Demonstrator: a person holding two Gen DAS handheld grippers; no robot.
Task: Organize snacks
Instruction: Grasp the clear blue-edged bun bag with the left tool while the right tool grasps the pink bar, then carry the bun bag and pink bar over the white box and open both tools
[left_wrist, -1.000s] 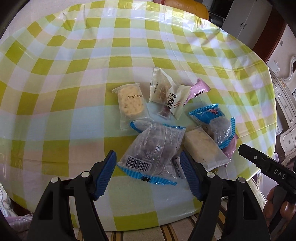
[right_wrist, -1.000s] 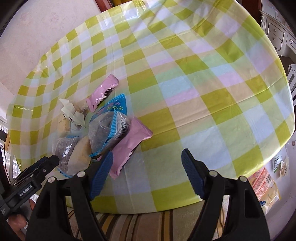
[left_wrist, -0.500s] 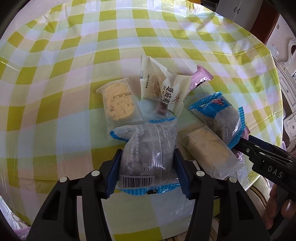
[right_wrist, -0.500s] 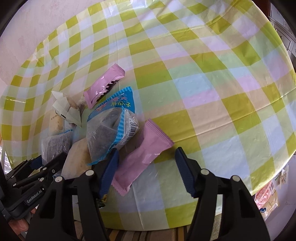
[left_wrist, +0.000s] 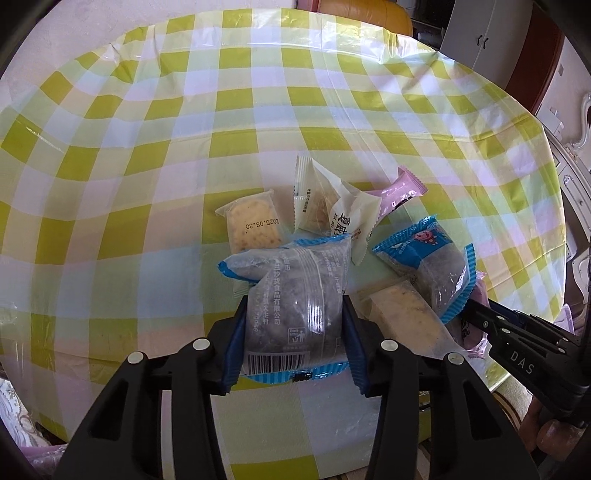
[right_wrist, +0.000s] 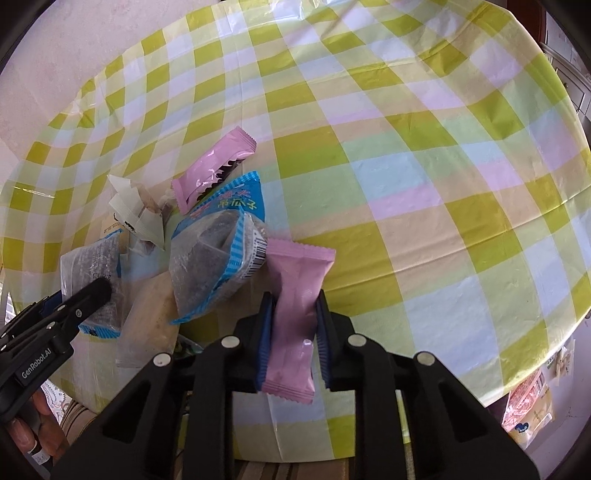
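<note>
The left hand-held gripper (left_wrist: 293, 339) is closing on a clear, blue-edged plastic packet of dark filling (left_wrist: 295, 299), its pads pressing the packet's sides at the near edge of the pile on the green-and-white checked plastic-covered counter (left_wrist: 147, 147). The right hand-held gripper (right_wrist: 291, 336) is clenched on a matt pink foil snack bar wrapper (right_wrist: 297, 310) just beside a second blue-edged packet (right_wrist: 218, 258).

Both wrappers are slick and puffy, so either is likely to be slipping out if lifted fast. The left packet is overlapping a clear-wrapped pale biscuit (left_wrist: 253, 225) and could be dragging it along. The two grippers are working close together and risk colliding.

Readable writing: "2025.08.30" on the biscuit wrapper, a barcode and Chinese print on the dark packet, "DAS" on the right gripper, "GenRobot.AI" on the left one.
</note>
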